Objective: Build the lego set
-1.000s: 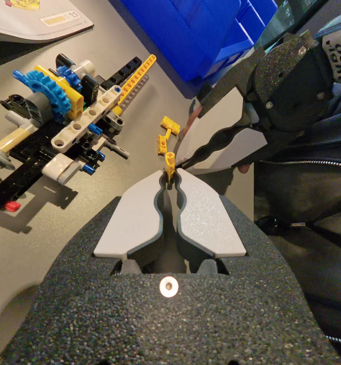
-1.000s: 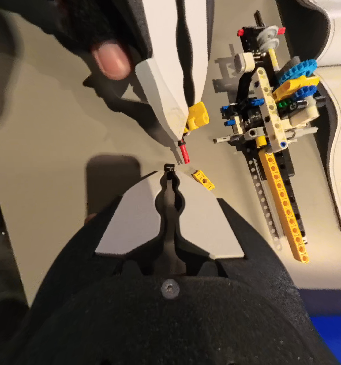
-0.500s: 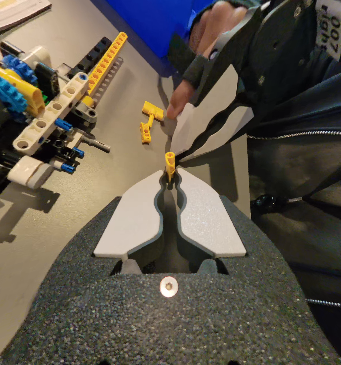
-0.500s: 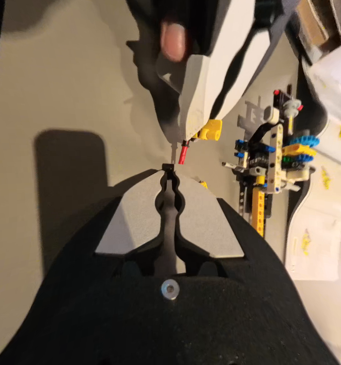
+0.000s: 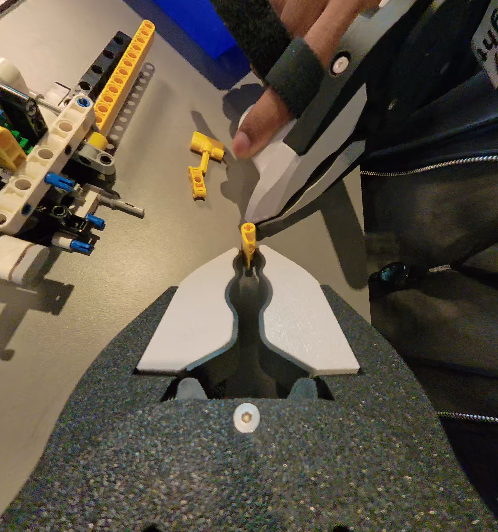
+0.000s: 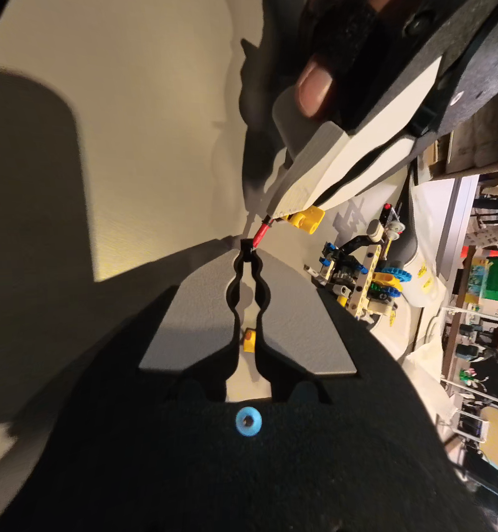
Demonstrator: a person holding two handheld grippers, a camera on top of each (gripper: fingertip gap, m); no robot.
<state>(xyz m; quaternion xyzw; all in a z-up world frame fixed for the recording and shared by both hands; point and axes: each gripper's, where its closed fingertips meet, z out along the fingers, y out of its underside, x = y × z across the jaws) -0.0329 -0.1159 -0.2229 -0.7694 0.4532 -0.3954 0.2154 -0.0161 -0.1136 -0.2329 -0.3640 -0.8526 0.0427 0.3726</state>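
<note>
My left gripper is shut on a small yellow connector that stands up from its tips. In the right wrist view the same connector has a red axle sticking out of it. My right gripper is shut on a tiny black piece, and the red axle's tip is right at it. In the left wrist view the right gripper comes in from the upper right, its tips against the connector. The half-built model lies to the left, and it also shows in the right wrist view.
A loose yellow T-shaped assembly lies on the grey table between the model and the grippers. A blue bin stands behind. A person's hand holds the right gripper. White instruction sheets lie beyond the model.
Both grippers have closed in on each other and tilted. The red axle's tip has come up to the black piece. The model has slid toward the left edge of the left wrist view.
</note>
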